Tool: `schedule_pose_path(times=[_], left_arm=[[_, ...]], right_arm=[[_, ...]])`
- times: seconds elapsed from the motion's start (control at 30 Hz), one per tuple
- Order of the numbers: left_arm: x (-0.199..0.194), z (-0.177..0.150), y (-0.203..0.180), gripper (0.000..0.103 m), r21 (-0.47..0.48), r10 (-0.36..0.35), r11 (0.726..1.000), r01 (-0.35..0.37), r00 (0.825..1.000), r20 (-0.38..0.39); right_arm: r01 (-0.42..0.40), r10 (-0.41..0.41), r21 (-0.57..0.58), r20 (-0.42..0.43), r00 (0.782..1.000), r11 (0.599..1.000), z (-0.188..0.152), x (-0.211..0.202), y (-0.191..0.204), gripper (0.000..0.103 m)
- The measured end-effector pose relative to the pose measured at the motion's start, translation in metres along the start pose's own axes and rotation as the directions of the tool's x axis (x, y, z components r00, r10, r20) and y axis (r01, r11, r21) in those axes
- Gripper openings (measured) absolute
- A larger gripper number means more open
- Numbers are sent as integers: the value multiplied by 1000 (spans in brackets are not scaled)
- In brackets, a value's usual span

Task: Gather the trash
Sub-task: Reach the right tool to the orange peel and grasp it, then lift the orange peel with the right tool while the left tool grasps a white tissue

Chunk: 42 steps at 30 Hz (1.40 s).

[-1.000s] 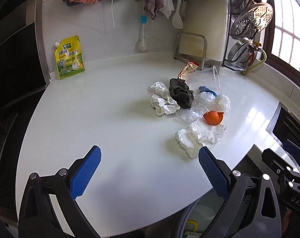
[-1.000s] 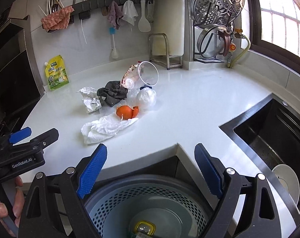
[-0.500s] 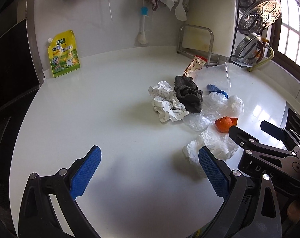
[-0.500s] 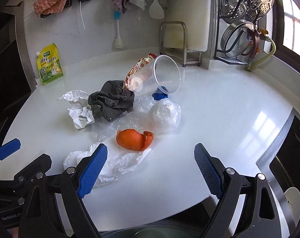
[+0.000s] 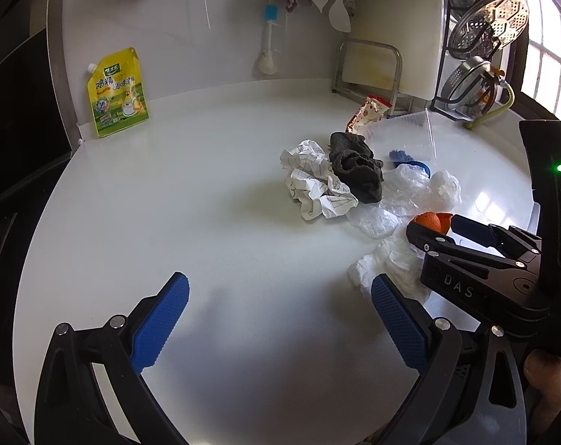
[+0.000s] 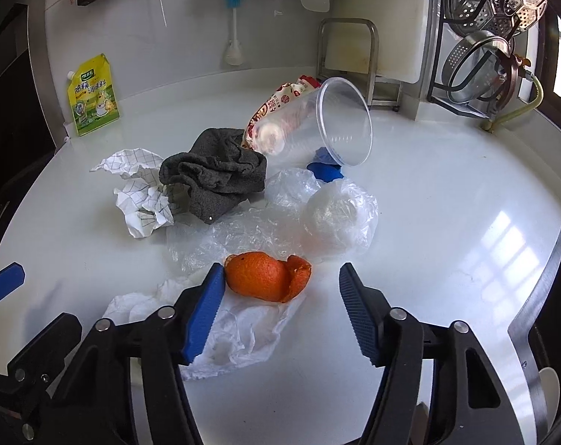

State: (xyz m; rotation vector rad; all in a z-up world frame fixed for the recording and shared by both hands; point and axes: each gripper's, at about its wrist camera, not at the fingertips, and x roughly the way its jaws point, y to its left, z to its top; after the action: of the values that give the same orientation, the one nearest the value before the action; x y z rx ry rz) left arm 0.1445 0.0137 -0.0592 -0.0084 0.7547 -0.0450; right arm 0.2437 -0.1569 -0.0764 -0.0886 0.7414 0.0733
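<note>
nothing looks collected yet: the whole trash pile (image 6: 243, 200) still lies on the table (image 6: 447, 193), my right hand-held gripper (image 6: 278, 289) is closing around the orange peel (image 6: 267, 276), not yet clamped, my left hand-held gripper (image 5: 280, 296) spread empty.

I see a glossy white countertop (image 6: 447, 204) that mirrors the window light, with matt crumpled grid paper (image 6: 139, 193), a nubby dark grey cloth (image 6: 213, 174) and thin, crinkly clear plastic film (image 6: 265, 230) on it. The orange peel (image 6: 265, 276) looks dimpled and matt beside soft white tissue (image 6: 236, 333), while the toppled cup (image 6: 328, 126) is clear, smooth plastic. My right gripper's (image 6: 280, 315) pads are ribbed blue rubber on matt black plastic arms.
</note>
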Motion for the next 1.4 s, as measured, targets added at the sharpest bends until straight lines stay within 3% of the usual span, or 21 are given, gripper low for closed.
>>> schedule_pose_path(times=[0.1, 0.4, 0.77, 0.97, 1.03, 1.1, 1.13, 1.3, 1.4], left_arm=[[-1, 0, -2, 97, -1, -10, 1000, 10, 1000, 1], [-1, -1, -18, 97, 18, -45, 999, 45, 999, -1], [17, 9, -49, 97, 15, -88, 996, 88, 996, -34], [34, 6, -69, 95, 20, -97, 995, 99, 992, -77], [37, 5, -73, 87, 25, -91, 995, 93, 993, -78], [40, 3, -78, 66, 35, -89, 995, 93, 992, -88], [38, 2, -80, 62, 44, -77, 996, 80, 994, -76], [30, -2, -79, 25, 44, -100, 994, 103, 993, -69], [19, -6, -77, 20, 46, -102, 993, 104, 993, -54]], right_arm=[[-4, 4, -10, 14, 1000, 1000, -3, -4, 1, 37], [-96, 90, 77, 82, 993, 992, -7, -36, -24, 34], [-20, 1, 170, 109, 994, 985, -39, -71, -70, 34], [-20, 0, 210, 99, 995, 978, -67, -85, -80, 34], [-24, 3, 217, 95, 996, 976, -75, -88, -80, 34], [-20, 0, 219, 89, 996, 976, -82, -90, -79, 34], [-19, 0, 219, 86, 996, 975, -86, -91, -79, 34], [-32, 12, 241, 85, 996, 970, -100, -99, -81, 34], [-35, 13, 251, 90, 996, 967, -109, -106, -81, 34]])
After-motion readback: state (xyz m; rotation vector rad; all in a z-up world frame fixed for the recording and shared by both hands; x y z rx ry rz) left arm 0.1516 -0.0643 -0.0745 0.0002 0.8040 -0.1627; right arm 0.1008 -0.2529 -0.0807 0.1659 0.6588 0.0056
